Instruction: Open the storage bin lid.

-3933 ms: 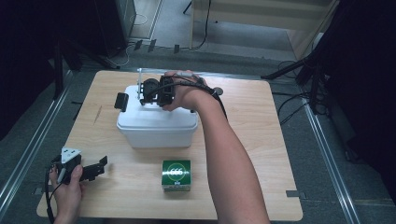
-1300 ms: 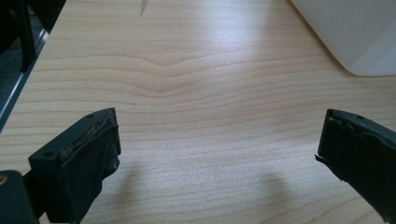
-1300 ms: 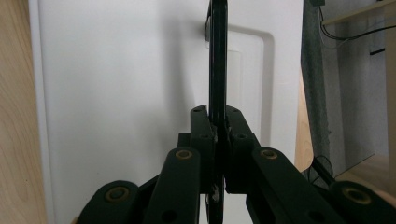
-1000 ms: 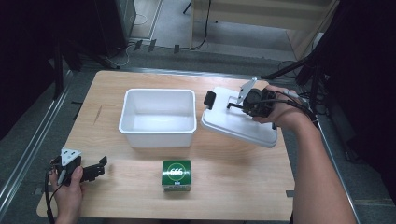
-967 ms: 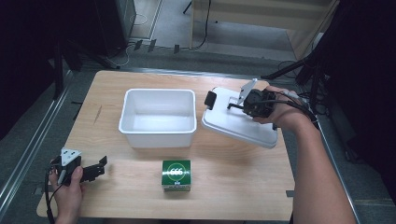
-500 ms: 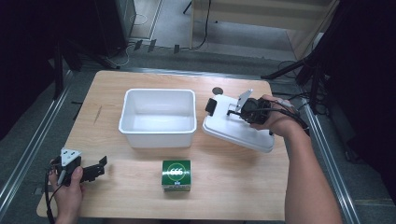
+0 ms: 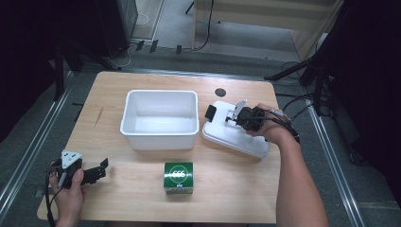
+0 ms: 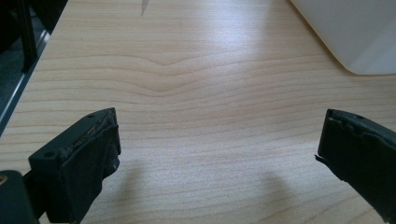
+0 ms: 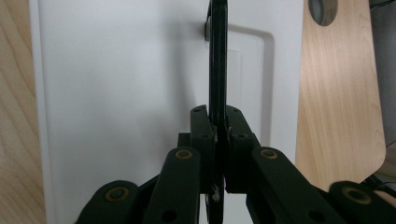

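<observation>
A white lid (image 7: 235,137) lies tilted on the wooden table just right of an open white bin (image 7: 160,140). A thin black handle (image 7: 211,112) stands up from the lid. My right gripper (image 7: 230,118) is shut on that handle. In the right gripper view the jaws press from both sides on the handle (image 9: 217,56) above the lid (image 9: 116,93), with the right gripper (image 9: 217,122) centred over it. At the table's front left corner my left gripper (image 7: 100,169) rests open; nothing lies between its fingers in the left gripper view (image 8: 217,140).
A green box (image 7: 178,176) stands near the front edge, in front of the bin. A dark round hole (image 7: 219,91) marks the tabletop behind the lid. A corner of the bin (image 8: 355,32) shows at the top right of the left gripper view.
The right gripper took the lid off the bin, carried it to the right, and has lowered it onto the table. The left gripper has stayed still.
</observation>
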Tool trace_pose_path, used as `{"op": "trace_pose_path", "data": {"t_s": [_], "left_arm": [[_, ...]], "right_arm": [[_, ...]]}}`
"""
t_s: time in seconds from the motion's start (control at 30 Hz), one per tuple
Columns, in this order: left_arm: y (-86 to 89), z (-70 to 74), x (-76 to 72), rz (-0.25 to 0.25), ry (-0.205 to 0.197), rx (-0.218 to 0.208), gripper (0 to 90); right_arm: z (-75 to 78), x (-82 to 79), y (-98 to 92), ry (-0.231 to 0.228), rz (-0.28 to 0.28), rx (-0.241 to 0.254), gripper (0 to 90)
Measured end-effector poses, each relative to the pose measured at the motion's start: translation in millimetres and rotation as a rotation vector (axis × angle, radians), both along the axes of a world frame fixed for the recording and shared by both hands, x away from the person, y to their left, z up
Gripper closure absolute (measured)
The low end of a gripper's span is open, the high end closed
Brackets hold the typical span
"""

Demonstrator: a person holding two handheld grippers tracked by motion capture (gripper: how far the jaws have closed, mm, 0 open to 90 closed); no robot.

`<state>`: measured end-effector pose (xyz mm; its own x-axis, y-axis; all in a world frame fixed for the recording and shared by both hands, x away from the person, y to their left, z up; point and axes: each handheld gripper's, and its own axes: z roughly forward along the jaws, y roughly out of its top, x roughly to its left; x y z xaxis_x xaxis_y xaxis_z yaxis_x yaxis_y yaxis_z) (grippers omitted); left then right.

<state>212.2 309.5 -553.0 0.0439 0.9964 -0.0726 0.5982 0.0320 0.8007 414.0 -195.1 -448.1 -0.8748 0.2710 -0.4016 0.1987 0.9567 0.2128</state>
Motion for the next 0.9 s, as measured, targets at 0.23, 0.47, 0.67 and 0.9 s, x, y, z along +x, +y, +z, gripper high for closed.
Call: {"op": "trace_pose_path", "data": {"t_s": [0.23, 0.47, 0.67, 0.9], "left_arm": [[0.0, 0.0, 0.0, 0.000, 0.000, -0.001, 0.0], [-0.2, -0.1, 0.0, 0.000, -0.001, 0.001, 0.0], [0.0, 0.0, 0.0, -0.001, 0.000, -0.002, 0.0], [0.0, 0.0, 0.0, 0.000, 0.001, -0.001, 0.0]], "right_arm": [[-16.6, 1.7, 0.2, -0.005, -0.030, -0.004, 85.2], [-20.2, 0.0, -0.1, -0.004, -0.077, 0.069, 69.7], [-14.5, -8.0, 1.6, 0.025, -0.091, 0.074, 46.0], [-1.9, -23.6, 0.7, 0.054, -0.100, 0.107, 13.6]]}}
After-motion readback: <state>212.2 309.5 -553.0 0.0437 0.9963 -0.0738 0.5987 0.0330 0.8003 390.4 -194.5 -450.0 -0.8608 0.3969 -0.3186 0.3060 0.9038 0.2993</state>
